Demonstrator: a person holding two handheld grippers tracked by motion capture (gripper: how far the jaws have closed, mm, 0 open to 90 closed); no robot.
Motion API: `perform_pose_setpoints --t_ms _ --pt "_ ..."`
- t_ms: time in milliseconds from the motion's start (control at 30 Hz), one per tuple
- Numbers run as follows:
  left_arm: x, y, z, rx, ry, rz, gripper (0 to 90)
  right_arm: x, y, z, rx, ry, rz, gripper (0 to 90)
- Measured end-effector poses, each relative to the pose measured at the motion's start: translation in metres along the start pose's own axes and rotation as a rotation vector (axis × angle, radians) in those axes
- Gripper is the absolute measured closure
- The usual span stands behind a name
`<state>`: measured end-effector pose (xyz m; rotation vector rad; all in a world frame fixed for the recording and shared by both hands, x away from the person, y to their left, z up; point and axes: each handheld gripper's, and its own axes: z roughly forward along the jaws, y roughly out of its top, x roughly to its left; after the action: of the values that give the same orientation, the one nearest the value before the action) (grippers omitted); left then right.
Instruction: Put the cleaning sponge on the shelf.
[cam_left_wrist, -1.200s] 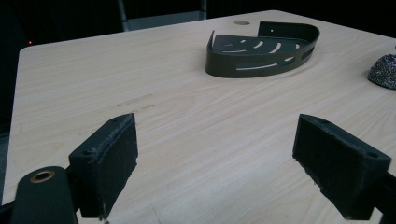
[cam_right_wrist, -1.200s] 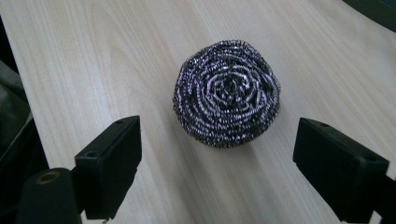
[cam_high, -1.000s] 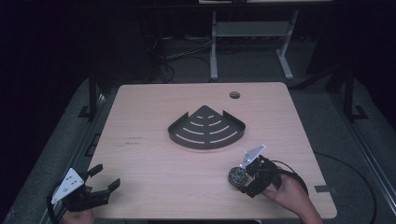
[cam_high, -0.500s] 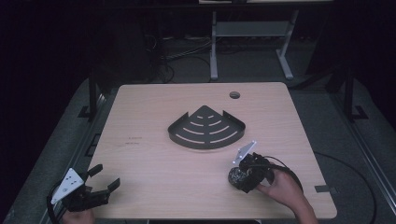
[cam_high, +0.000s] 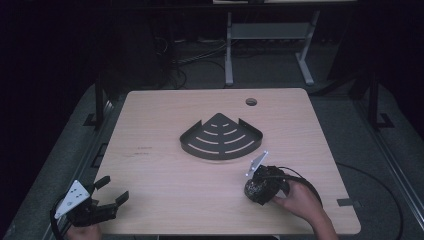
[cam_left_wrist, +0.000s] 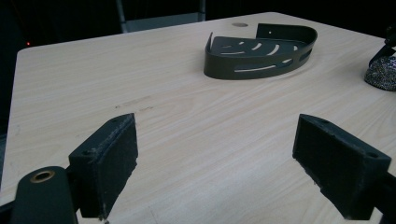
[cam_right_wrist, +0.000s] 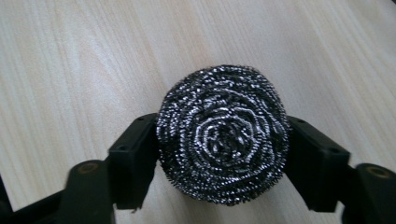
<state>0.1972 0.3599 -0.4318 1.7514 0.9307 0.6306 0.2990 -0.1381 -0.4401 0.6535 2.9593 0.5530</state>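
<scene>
Since the earlier high view, the right gripper (cam_high: 256, 189) has slid a little toward the near edge of the bench (cam_high: 160, 150), and its jaws have just been closing on the steel scrubber (cam_high: 257, 188).

From the high view, the scrubber sits on the bench, on the near side of the dark corner tray (cam_high: 221, 137) and a bit right of it, well apart from it. The left gripper (cam_high: 107, 197) waits far to the near left of the tray.

From the left gripper view, the left gripper (cam_left_wrist: 215, 163) is wide open with nothing between its pads. The tray (cam_left_wrist: 259, 51) lies ahead.

From the right gripper view, the right gripper (cam_right_wrist: 219, 154) hugs the scrubber (cam_right_wrist: 223, 133), one pad on each side. I think the squeeze should be firm but soft, across the middle, because the ball is springy and could pop out. Then lift it straight up.
</scene>
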Motion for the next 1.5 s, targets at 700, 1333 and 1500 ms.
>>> perform_pose_setpoints --t_ms 700,1333,1500 --pt "-0.001 0.001 -0.001 -0.001 -0.001 0.007 13.3 -0.008 0.022 -0.018 -0.017 -0.006 -0.040 33.5" --pt "-0.003 0.002 0.001 0.000 -0.014 0.012 13.3 -0.026 0.046 -0.040 -0.087 0.018 -0.029 33.5" --pt "-0.003 0.002 0.001 0.001 -0.013 0.014 13.3 -0.032 0.051 -0.044 -0.087 0.011 -0.019 33.5"
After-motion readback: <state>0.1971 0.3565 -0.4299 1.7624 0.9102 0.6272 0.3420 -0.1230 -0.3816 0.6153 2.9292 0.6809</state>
